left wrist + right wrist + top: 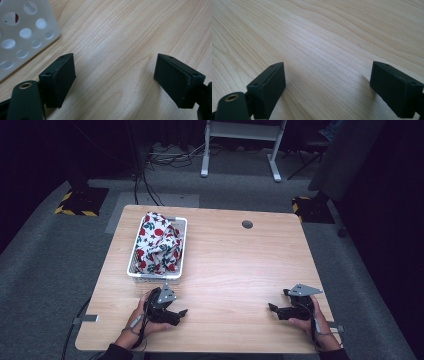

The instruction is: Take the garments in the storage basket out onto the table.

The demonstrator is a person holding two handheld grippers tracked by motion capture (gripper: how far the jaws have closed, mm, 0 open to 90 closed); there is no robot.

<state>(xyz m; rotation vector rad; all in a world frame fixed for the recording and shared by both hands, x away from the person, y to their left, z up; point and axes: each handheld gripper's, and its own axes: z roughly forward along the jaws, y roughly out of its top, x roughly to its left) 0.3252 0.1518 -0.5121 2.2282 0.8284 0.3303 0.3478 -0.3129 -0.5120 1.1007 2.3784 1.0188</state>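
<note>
Right now the jaws of the left gripper (pixel 175 314) stand wide apart with nothing between them, just bare wood under them. The jaws of the right gripper (pixel 278 309) are wide too, and hold nothing. Both grippers rest low on the near part of the surface (pixel 235 265), well apart from each other, each held in one hand.

Just beyond the left gripper sits a white basket (pixel 134 270) with round holes in its wall; its near corner shows in the left gripper view (pixel 22 42). Inside it lies a bunched-up cloth (pixel 159 244), white with red and green flowers, heaped higher than the rim.

I think the cloth is the thing to pick up. What could go wrong? The basket looks light, so it might slide or tip if a jaw bumps its wall. The cloth is soft and floppy, so a small pinch might slip off, or a fold could catch on the rim and drag the basket along.
</note>
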